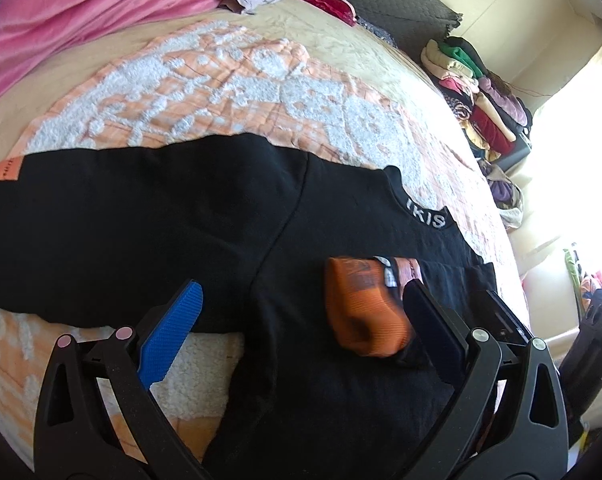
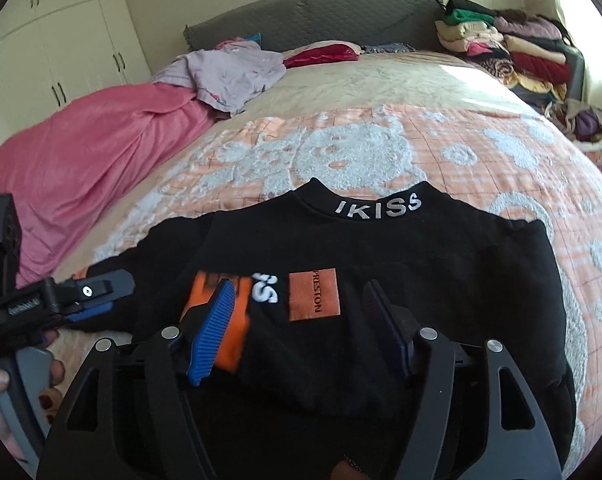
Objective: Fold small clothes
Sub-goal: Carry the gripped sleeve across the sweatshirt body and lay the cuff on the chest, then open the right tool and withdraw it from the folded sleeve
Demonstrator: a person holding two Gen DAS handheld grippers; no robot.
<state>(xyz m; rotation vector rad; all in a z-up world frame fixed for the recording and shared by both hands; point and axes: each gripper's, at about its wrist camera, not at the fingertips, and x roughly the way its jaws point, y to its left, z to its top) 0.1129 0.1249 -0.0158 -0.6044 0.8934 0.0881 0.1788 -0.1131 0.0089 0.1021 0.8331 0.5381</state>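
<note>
A black sweatshirt (image 1: 141,232) lies flat on the bed, its collar lettered "IKISS" (image 2: 377,206) at the far side. One sleeve is folded across the body, showing an orange cuff (image 1: 361,308) and a brown "PRESTON" patch (image 2: 313,295). My left gripper (image 1: 303,292) stands wide open over the shirt, the orange cuff just inside its right pad. My right gripper (image 2: 300,286) is open above the folded sleeve, pads either side of the patch and not pressing. The left gripper (image 2: 101,296) shows at the left edge of the right wrist view, held by a hand (image 2: 49,396).
The bed carries an orange-and-white fleece blanket (image 2: 381,152). A pink blanket (image 2: 81,160) and a lilac garment (image 2: 229,72) lie at the far left, a red pillow (image 2: 321,54) by the grey headboard (image 2: 321,12). Stacked clothes (image 2: 513,48) fill the far right; a wardrobe (image 2: 61,40) stands left.
</note>
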